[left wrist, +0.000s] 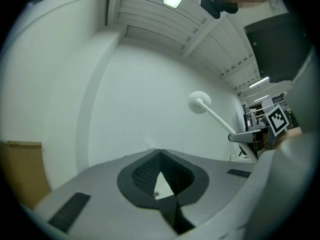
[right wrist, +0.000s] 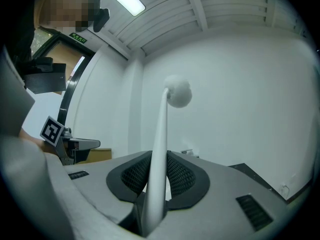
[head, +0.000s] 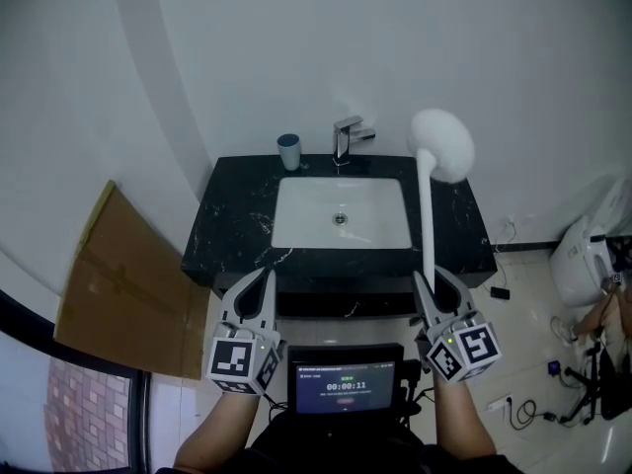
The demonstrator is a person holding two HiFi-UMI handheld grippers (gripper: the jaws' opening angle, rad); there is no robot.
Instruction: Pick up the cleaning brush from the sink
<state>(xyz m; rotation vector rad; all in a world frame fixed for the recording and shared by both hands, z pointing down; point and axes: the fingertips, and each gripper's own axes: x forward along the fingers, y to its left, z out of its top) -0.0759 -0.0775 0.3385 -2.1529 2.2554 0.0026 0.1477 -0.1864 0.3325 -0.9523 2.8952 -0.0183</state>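
Right tongs: the jaws stand narrow, closed on the lower end of the brush handle. The dark ribbed pads press the handle from both sides. In the head view the right tongs sit at the lower right, in front of the counter.

Left tongs: the jaw tips meet, and nothing is between them. A small triangular gap shows below the tips. In the head view the left tongs sit at the lower left, level with the right pair and well apart from it.

Brush: all white, with a long, slender, smooth handle and a rounded, puffy head. It is clear of the sink and held in the air. The handle rises from the right tongs over the right part of the counter. The head shows against the white wall, to the right of the tap.

Surroundings: the white rectangular sink is set in the black marbled counter. A blue cup stands left of the tap.
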